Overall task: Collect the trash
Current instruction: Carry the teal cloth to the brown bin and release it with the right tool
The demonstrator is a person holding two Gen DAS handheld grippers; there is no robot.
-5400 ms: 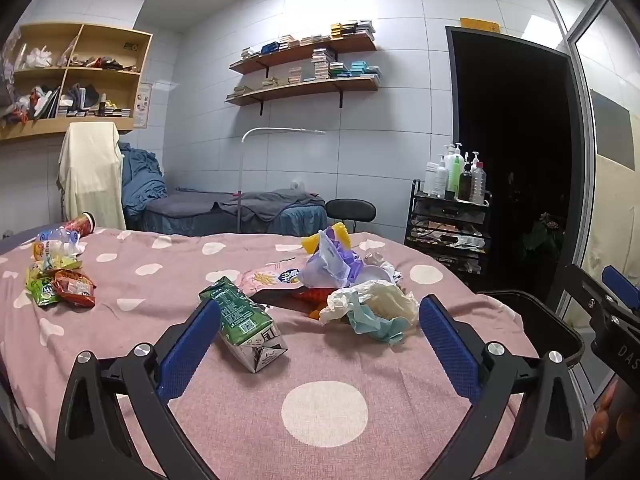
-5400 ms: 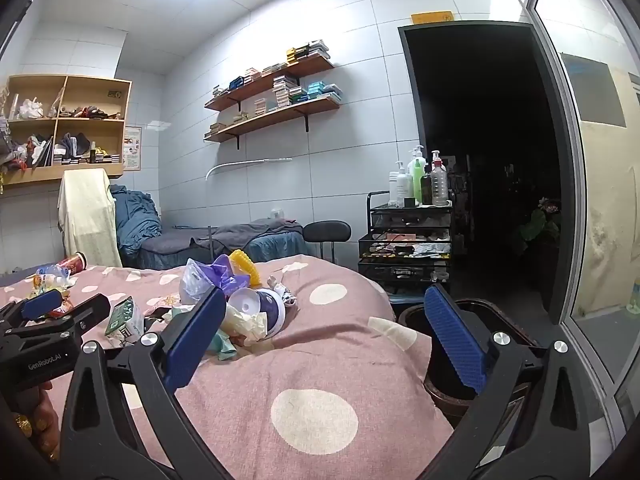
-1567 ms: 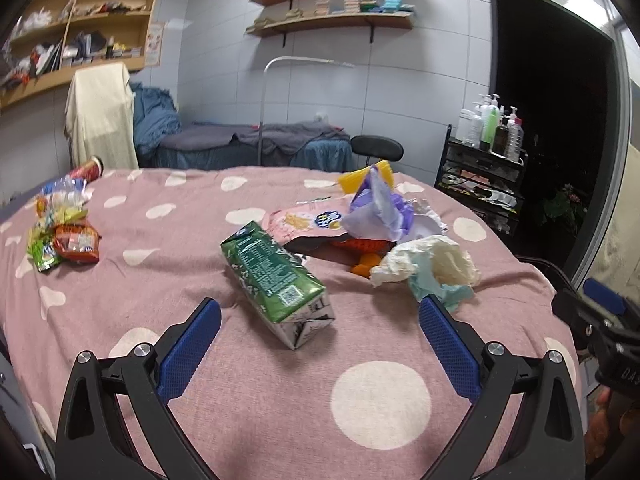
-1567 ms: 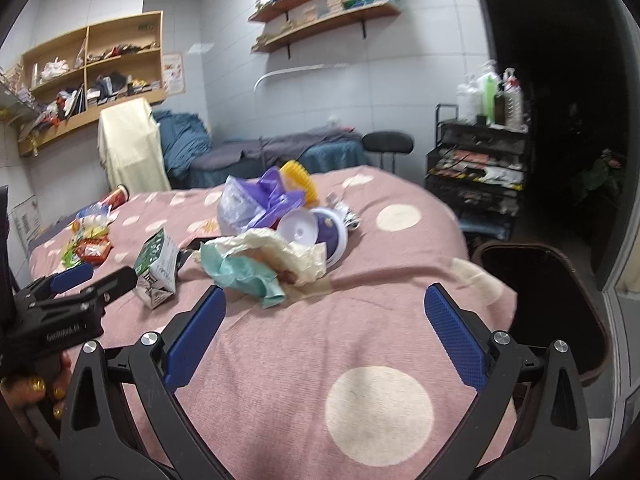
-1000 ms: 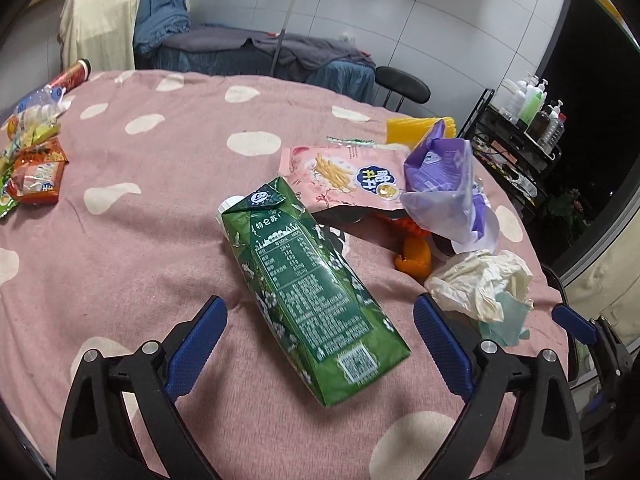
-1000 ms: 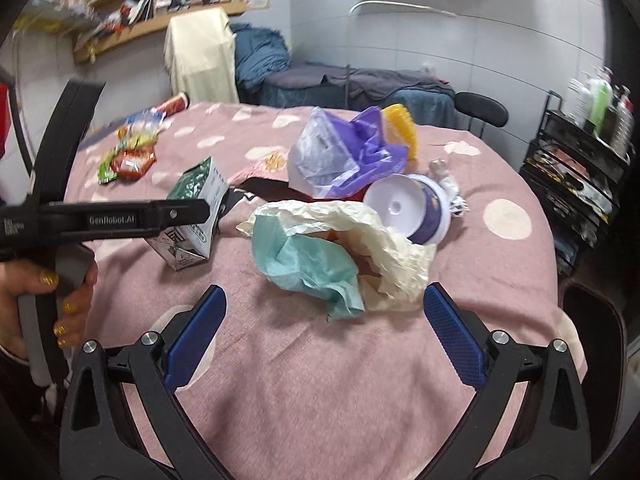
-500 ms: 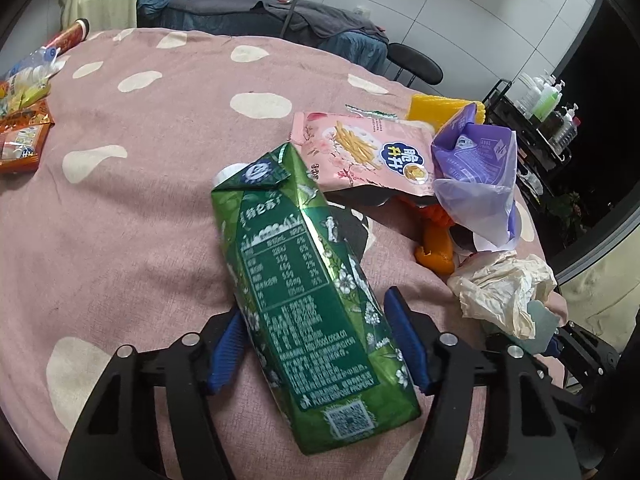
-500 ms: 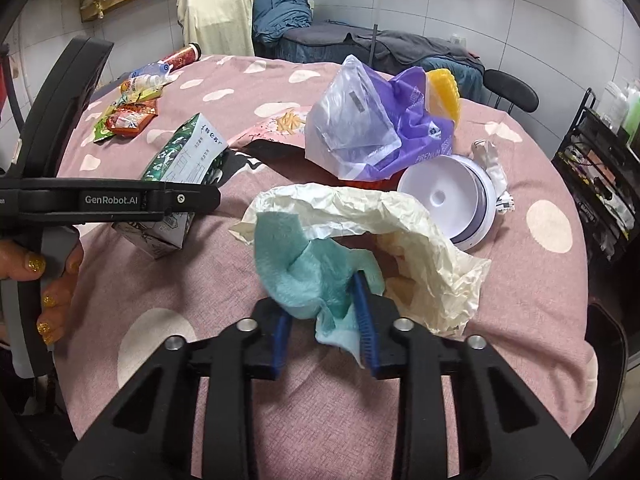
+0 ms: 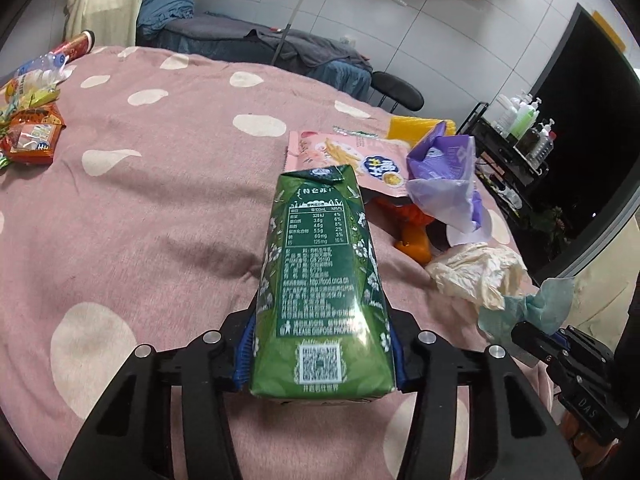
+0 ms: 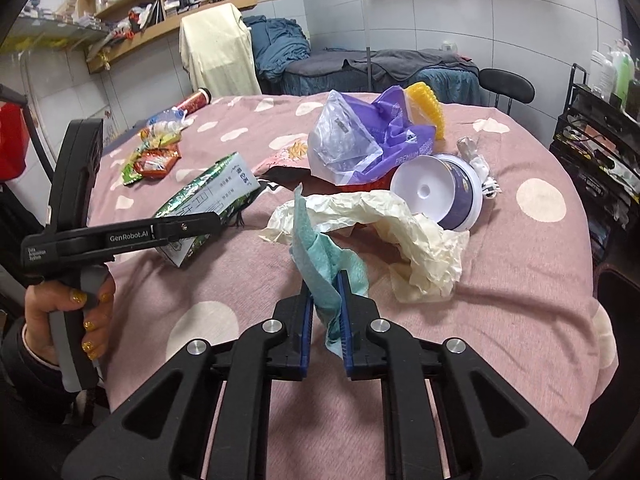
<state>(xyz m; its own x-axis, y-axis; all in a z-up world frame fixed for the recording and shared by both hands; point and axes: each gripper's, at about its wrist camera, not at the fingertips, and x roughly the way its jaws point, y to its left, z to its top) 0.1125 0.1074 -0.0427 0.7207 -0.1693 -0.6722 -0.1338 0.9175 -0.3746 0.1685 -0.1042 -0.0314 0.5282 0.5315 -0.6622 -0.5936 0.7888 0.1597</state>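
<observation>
Nearest, right tongs (image 10: 326, 312) clenched on a thin fold of teal tissue (image 10: 320, 256), liable to tear or slip free; left tongs (image 9: 320, 354), just closing, clamped on the green carton's (image 9: 320, 280) slick base, risking sag toward the pink table (image 9: 160, 200) beyond.

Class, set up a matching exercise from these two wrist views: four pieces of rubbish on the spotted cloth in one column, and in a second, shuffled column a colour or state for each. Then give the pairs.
Column one:
1. milk carton
2. tissue
3. crumpled paper
4. plastic bag

Column two:
A. purple and clear, lying loose in the pile
B. green, clamped in the left claw
C. cream, lying loose on the cloth
D. teal, pinched in the right claw

Pairs: 1-B, 2-D, 3-C, 4-A
</observation>
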